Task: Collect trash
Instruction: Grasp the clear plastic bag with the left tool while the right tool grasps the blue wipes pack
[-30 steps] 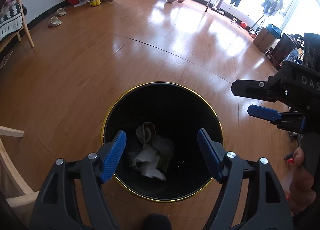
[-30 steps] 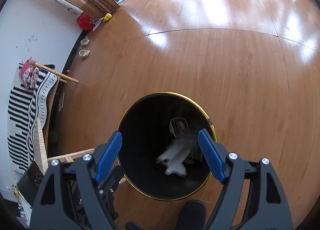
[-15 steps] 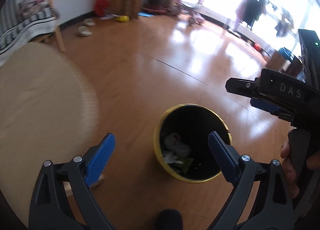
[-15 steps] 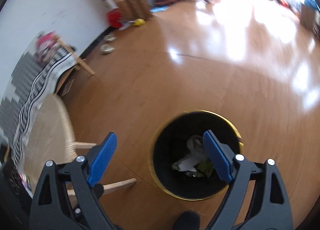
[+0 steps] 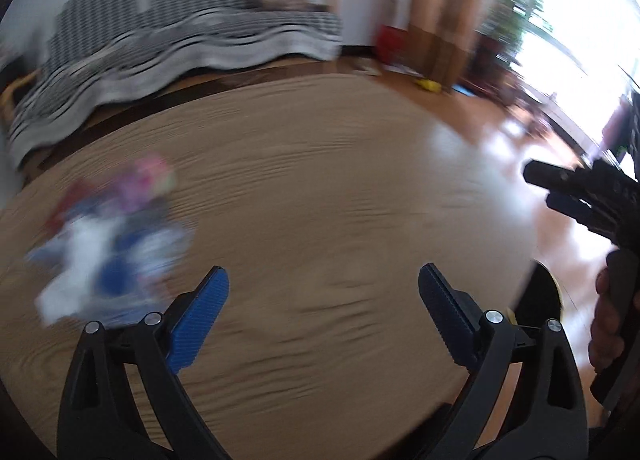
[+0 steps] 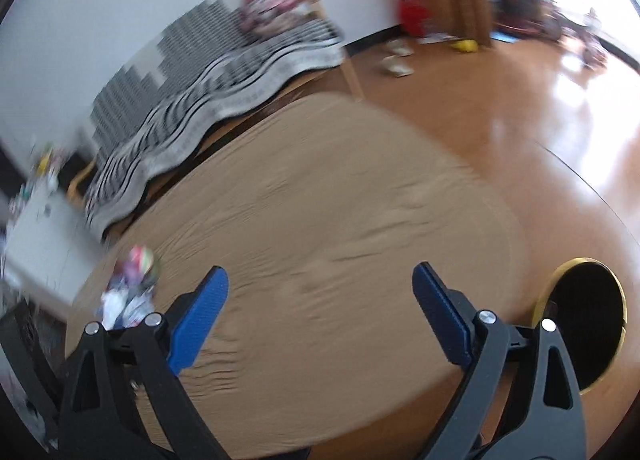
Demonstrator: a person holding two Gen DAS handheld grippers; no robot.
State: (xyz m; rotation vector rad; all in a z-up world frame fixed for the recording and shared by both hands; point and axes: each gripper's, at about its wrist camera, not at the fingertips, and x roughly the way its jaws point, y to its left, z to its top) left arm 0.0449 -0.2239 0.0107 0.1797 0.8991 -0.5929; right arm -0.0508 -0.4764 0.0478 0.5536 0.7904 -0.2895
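A blurred pile of trash, white, blue and pink wrappers (image 5: 108, 244), lies on the left of a round wooden table (image 5: 320, 199); it also shows in the right wrist view (image 6: 128, 292). My left gripper (image 5: 322, 300) is open and empty above the table's near side, right of the pile. My right gripper (image 6: 318, 300) is open and empty over the table; it shows at the right edge of the left wrist view (image 5: 576, 195). The black bin with a gold rim (image 6: 584, 320) stands on the floor at the table's right edge.
A bench with a black-and-white striped blanket (image 6: 224, 75) stands behind the table by the wall. A white cabinet (image 6: 36, 244) is at the far left. Shoes (image 6: 396, 59), a red item (image 6: 412, 15) and curtains lie farther back on the wooden floor.
Both grippers have swung up and left from over the bin to over the round table. The trash pile has come into view; the bin has shifted to the right edge.
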